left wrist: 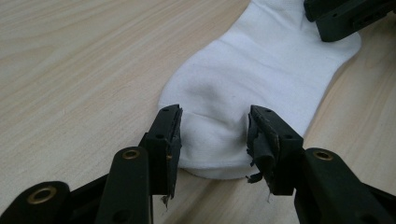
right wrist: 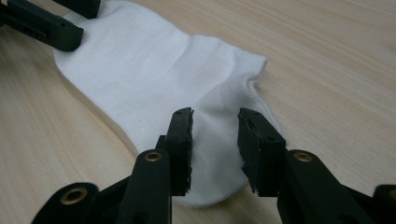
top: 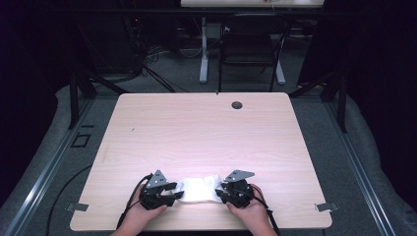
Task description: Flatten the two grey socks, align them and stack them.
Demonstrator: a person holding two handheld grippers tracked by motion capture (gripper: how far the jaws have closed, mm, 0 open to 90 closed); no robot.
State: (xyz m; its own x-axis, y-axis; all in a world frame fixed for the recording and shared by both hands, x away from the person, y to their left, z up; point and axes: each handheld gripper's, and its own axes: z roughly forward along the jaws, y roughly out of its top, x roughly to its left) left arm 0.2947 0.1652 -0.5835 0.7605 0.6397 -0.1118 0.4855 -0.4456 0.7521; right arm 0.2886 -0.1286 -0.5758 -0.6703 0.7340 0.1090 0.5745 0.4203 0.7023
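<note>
Tongs first: the left gripper (left wrist: pixel 214 140) shows at the bottom of its own view with its jaws spread, the rounded end of a white sock (left wrist: pixel 261 79) lying between them. The pads stand at either side of the cloth; whether they press on it cannot be told. In that view's upper right corner the other gripper's black jaw sits on the far end of the sock.

The right gripper (right wrist: pixel 215 144) rises from the bottom of its view with jaws likewise apart, the sock (right wrist: pixel 154 70) lying between them, its cuff corner just right of centre. Whether these pads press the cloth cannot be told either. The other gripper's jaws rest on the sock in the upper left corner.

In the high view the left gripper (top: pixel 164 191) and right gripper (top: pixel 231 189) face each other at the lower centre, each in a hand, with the sock (top: pixel 199 189) stretched flat between them near the bottom edge of the pale wooden table (top: pixel 196 128). A chair (top: pixel 251 49) stands at upper centre beyond the table.
</note>
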